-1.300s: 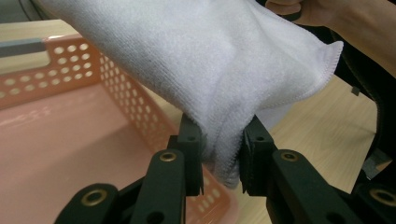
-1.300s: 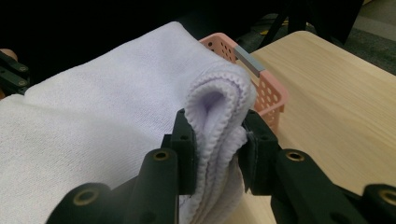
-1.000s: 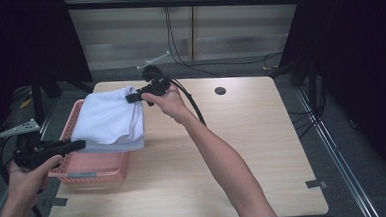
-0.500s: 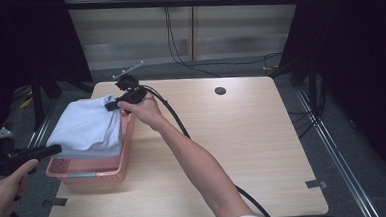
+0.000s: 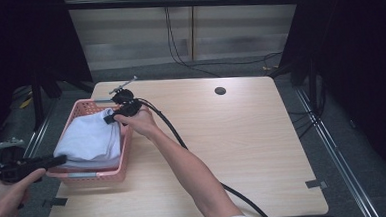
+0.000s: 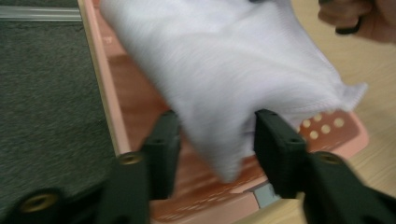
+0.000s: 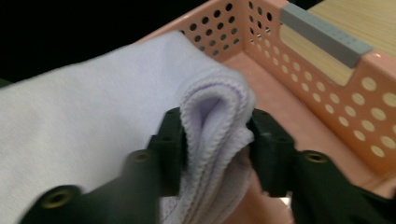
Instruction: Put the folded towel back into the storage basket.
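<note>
A folded white towel [image 5: 90, 139] lies in a pink perforated basket [image 5: 97, 176] at the table's left side. My right gripper [image 5: 112, 116] is at the towel's far right corner, shut on the thick folded edge [image 7: 215, 121], which bulges between its jaws over the basket wall [image 7: 327, 93]. My left gripper [image 5: 61, 159] is at the basket's near left corner. In the left gripper view, the towel's near corner [image 6: 224, 70] sits between its jaws, touching both, above the basket rim [image 6: 109, 107].
The wooden table [image 5: 233, 151] has a round hole [image 5: 220, 91] at the back. The right gripper's black cable [image 5: 182, 139] trails across the table toward the near edge. Tape bits [image 5: 316, 184] mark the near corners. Dark carpeted floor [image 6: 46, 93] lies left of the basket.
The towel has come down from above the basket and now rests in it. My right gripper moved left, then toward me and lower. My left gripper swung left, then back in.
</note>
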Demonstrator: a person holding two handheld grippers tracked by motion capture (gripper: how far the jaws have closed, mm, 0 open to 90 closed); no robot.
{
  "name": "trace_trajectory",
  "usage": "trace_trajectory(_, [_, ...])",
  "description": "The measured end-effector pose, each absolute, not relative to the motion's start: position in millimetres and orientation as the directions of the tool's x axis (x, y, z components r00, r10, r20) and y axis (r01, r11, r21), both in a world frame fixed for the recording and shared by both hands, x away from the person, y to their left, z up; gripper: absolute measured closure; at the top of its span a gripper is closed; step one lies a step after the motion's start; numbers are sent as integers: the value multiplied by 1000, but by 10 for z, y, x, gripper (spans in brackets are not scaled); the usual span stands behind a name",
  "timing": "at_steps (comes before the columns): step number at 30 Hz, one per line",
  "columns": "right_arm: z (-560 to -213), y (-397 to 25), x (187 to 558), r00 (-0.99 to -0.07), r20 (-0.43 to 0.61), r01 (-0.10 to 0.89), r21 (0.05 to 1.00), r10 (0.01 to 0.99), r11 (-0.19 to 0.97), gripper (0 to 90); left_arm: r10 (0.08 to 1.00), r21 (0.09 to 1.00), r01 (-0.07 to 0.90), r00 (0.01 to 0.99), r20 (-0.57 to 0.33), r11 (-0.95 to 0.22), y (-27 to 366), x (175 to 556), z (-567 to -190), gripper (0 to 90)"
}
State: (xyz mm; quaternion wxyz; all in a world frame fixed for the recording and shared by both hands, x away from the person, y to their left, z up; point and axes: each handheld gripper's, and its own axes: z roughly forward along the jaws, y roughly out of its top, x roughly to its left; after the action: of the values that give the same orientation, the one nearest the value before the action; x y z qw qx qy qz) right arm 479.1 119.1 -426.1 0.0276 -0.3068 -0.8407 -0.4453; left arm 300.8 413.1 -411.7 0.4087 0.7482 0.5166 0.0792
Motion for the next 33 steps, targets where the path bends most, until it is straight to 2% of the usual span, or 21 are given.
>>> trace_trajectory(1, [-4276, 1179, 4807, -806, 318, 544, 729, 499, 415, 403, 849, 694, 706, 447, -282, -141, 4102, 3008, -4105, 449])
trace_trajectory(3, [-4282, 1139, 4822, -809, 316, 540, 733, 496, 414, 380, 843, 712, 691, 453, -289, -128, 4079, 3002, -4052, 376])
trace_trajectory(5, [-4256, 1090, 4819, -810, 314, 534, 744, 495, 401, 352, 843, 724, 676, 462, -276, -133, 4046, 2992, -3987, 377])
trace_trajectory(9, [-4140, 930, 4766, -831, 298, 497, 776, 469, 388, 369, 826, 753, 640, 502, -257, -155, 3856, 2952, -3907, 388])
trace_trajectory(13, [-4057, 681, 4674, -853, 280, 460, 802, 441, 381, 386, 835, 767, 623, 497, -238, -152, 3626, 2904, -3867, 421])
trace_trajectory(21, [-3970, 134, 4388, -865, 248, 415, 841, 436, 347, 370, 791, 791, 583, 567, -230, -187, 3053, 2798, -3900, 404])
trace_trajectory(26, [-4062, -210, 4115, -865, 229, 407, 840, 447, 359, 369, 759, 807, 538, 624, -185, -246, 2611, 2746, -3923, 389])
trace_trajectory(29, [-4153, -440, 3926, -858, 221, 412, 836, 463, 363, 374, 755, 818, 531, 624, -201, -221, 2392, 2679, -3981, 375])
trace_trajectory(33, [-4239, -760, 3718, -843, 218, 421, 837, 492, 350, 369, 740, 810, 533, 642, -198, -245, 2108, 2570, -4120, 317])
